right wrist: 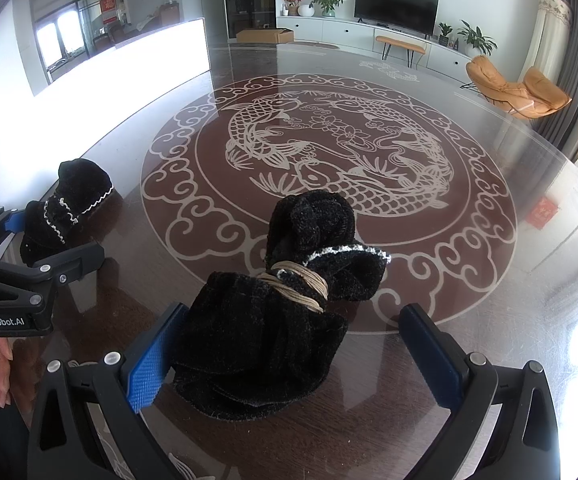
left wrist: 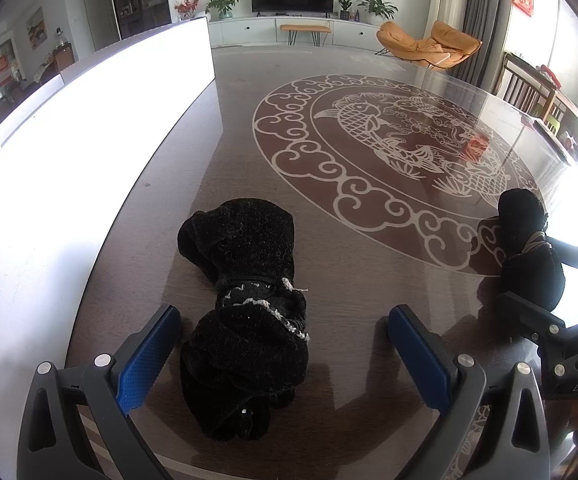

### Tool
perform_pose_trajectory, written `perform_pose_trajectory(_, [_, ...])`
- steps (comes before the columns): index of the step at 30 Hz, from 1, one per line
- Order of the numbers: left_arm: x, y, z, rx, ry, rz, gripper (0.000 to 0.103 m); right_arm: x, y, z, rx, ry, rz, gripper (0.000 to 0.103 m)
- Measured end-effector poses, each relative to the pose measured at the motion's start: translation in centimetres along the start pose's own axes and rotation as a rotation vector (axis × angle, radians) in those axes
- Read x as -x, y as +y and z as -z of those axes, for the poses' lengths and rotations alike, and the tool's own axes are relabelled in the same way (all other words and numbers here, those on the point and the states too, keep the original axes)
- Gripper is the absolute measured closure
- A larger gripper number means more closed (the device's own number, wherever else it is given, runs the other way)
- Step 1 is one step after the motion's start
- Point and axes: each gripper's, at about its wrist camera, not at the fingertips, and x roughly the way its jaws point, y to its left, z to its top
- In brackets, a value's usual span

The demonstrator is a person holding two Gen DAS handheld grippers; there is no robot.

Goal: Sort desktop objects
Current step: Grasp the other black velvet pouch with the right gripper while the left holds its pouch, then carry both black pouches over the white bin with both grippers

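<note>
Glass tabletop [left wrist: 369,280]: each black pouch lies lengthwise between spread jaws, left gripper [left wrist: 285,344] and right gripper [right wrist: 285,344], neither clamped

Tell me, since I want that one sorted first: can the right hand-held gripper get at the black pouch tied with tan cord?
Probably yes. The right hand-held gripper is open, its fingers either side of the black pouch tied with tan cord, and nothing lies between them.

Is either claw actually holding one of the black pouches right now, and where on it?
Neither. Left claw stands open around the black-tied pouch; right claw stands open around the tan-cord pouch.
</note>
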Motion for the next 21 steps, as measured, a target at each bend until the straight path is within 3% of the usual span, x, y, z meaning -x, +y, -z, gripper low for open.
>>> perform_pose_trajectory(3, [0.3,-0.2,0.2,-0.007,-0.02,0.0,0.005,0.2,-0.1,0.1,-0.005,0.013,0.0,0.0])
perform_pose_trajectory(4, [0.6,-0.4,0.3,-0.019,-0.035,0.007,0.017,0.3,-0.1,0.2,-0.011,0.013,0.003,0.0])
perform_pose_trajectory(5, [0.9,-0.7,0.3,-0.032,-0.048,0.016,0.036,0.5,0.0,0.3,-0.013,0.008,-0.001,0.005])
perform_pose_trajectory(6, [1.2,-0.9,0.2,-0.044,-0.054,0.025,0.047,0.9,0.1,0.5,-0.013,-0.014,-0.011,0.027])
perform_pose_trajectory(7, [1.4,-1.0,0.1,-0.055,-0.054,0.036,0.066,1.4,0.2,0.6,-0.004,-0.036,-0.017,0.04])
perform_pose_trajectory(8, [1.5,-1.4,0.1,-0.061,-0.05,0.05,0.067,1.8,0.3,0.8,0.008,-0.04,-0.012,0.06])
perform_pose_trajectory(9, [1.8,-1.3,0.2,-0.06,-0.056,0.068,0.067,2.0,0.3,0.8,0.007,-0.034,-0.016,0.064])
perform_pose_trajectory(16, [7.6,0.9,1.7,0.031,-0.191,0.223,0.068,7.0,-0.1,1.1,0.006,-0.092,-0.07,0.067])
perform_pose_trajectory(21, [12.3,2.6,1.5,0.102,-0.276,0.279,0.068,10.2,0.0,0.1,0.013,-0.14,-0.101,0.067])
